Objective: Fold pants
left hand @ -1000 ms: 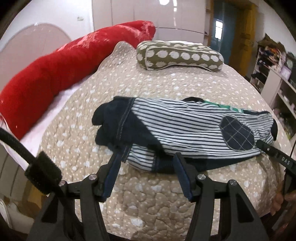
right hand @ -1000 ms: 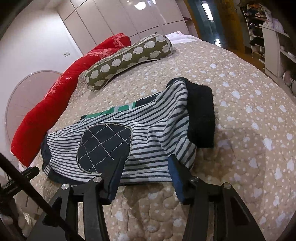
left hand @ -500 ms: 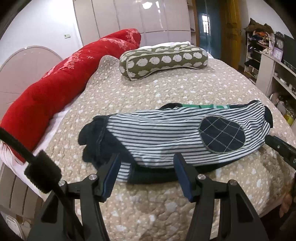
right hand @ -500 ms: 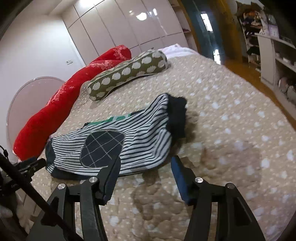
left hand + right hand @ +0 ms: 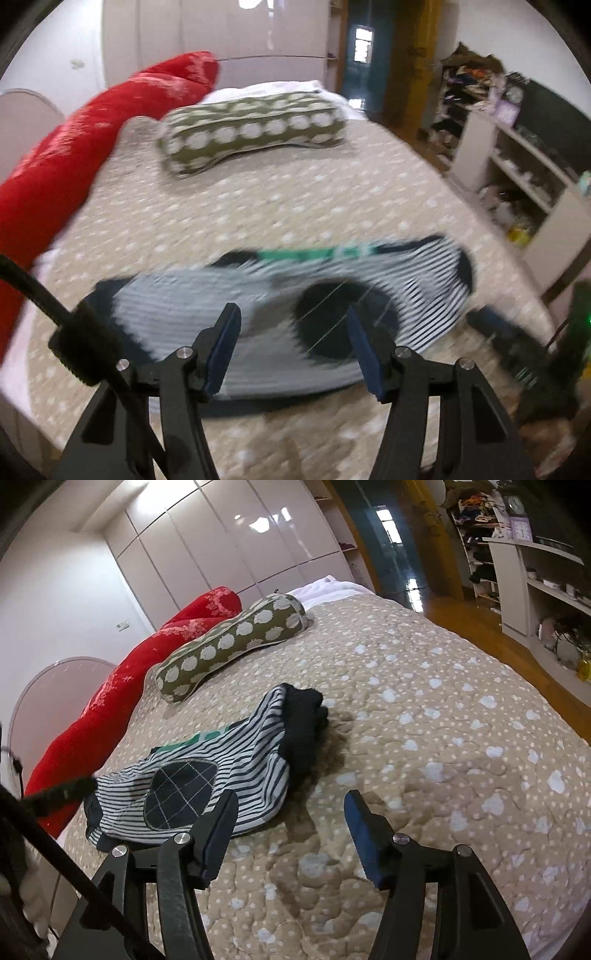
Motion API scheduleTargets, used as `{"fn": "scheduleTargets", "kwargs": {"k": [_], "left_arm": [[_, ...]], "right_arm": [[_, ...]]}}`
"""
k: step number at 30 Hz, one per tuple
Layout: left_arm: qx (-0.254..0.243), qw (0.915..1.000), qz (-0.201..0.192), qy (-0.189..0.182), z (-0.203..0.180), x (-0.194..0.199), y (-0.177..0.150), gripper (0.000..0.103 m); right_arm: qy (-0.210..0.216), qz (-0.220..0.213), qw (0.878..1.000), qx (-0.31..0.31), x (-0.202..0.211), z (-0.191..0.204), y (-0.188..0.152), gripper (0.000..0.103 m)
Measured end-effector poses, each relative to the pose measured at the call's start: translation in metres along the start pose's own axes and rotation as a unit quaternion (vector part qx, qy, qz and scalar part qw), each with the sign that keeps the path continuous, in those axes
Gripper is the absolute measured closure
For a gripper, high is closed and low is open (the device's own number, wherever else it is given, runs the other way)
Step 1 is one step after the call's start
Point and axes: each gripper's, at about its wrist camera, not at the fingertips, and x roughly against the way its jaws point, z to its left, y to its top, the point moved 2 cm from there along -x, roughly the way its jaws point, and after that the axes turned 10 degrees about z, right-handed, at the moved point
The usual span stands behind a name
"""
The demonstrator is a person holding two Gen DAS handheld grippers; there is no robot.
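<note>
Striped pants (image 5: 207, 775) folded into a flat bundle on the spotted bedspread (image 5: 443, 738), near its front edge. Left gripper (image 5: 293, 345) wide apart, holding nothing, hovering over the near side of the pants (image 5: 258, 325); dark patch (image 5: 340, 321) framed between the fingers; view motion-blurred. Right gripper (image 5: 290, 830) also spread, empty, above bare quilt just beside the bundle's dark cuff end (image 5: 304, 731). Left finger overlapping the striped edge in view, contact unclear. Spotted pillow (image 5: 229, 646) and red bolster (image 5: 122, 701) well behind.
</note>
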Motion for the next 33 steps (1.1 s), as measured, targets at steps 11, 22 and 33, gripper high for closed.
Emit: {"fn": "scheduleTargets", "kwargs": {"k": [11,22,33], "left_arm": [[-0.119,0.9846,0.101,-0.079,-0.104,-0.091,0.087,0.039],[-0.139,0.9623,0.190,-0.136,-0.133,-0.159,0.106,0.039],[-0.081,0.9538,0.172,-0.233,-0.098,-0.123,0.096,0.077]], "right_arm": [[0.038,0.024,0.998,-0.032,-0.024,-0.011,0.014,0.036],[0.046,0.030,0.998,-0.016,-0.052,0.004,0.026,0.036],[0.056,0.020,0.997,0.057,-0.045,0.054,0.046,0.086]]}}
